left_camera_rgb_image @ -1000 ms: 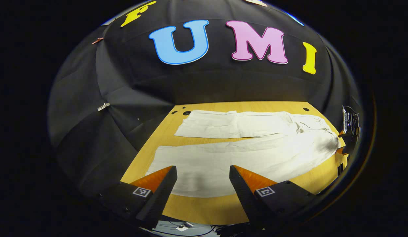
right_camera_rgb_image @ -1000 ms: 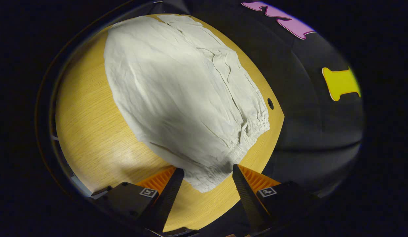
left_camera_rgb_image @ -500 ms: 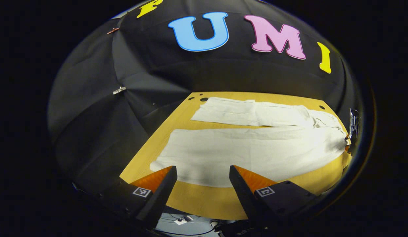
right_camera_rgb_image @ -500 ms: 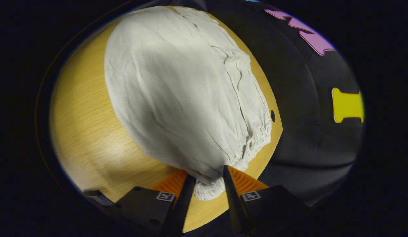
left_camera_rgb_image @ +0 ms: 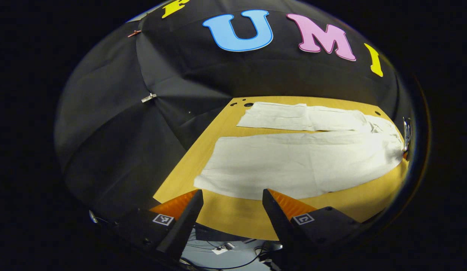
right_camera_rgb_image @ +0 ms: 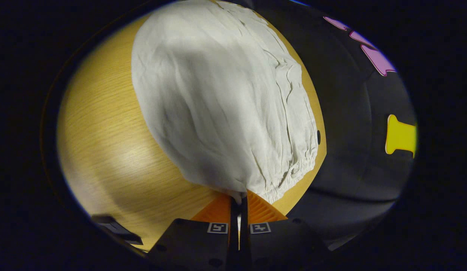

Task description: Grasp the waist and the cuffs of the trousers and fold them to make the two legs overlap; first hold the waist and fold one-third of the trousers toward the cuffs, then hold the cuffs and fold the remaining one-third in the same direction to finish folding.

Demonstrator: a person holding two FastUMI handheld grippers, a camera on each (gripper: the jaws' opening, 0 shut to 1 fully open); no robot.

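Two legs of pale trousers (left_camera_rgb_image: 293, 162) lie flat on your wooden tabletop (left_camera_rgb_image: 233, 216), spread apart with a strip of bare wood between them, cuffs to the left and waist to the right in the left gripper view. Black cloth walls the booth behind and to the left of the tabletop, with small clips (left_camera_rgb_image: 148, 98) pinning its seams. A few round holes (left_camera_rgb_image: 248, 104) sit in the tabletop's far left corner, just beside the far leg's cuff.

Your left tool (left_camera_rgb_image: 233, 210) hangs above the tabletop's near edge with its fingers wide apart and nothing between them; the near cuff lies just ahead of the fingertips, not touching. A second ago that cuff sat between the fingertips, so you have drawn the left tool back and the trousers now show farther right.

Below the near edge, cables and a small white box (left_camera_rgb_image: 224, 248) lie on the floor.

In the right gripper view, your right tool (right_camera_rgb_image: 239, 203) is clamped on the gathered waist (right_camera_rgb_image: 289, 173) at its near corner, fingers pressed together with cloth pinched between. A second ago those fingers stood open around the waistband. A single hole (right_camera_rgb_image: 318, 136) shows in the tabletop just beyond the waist.
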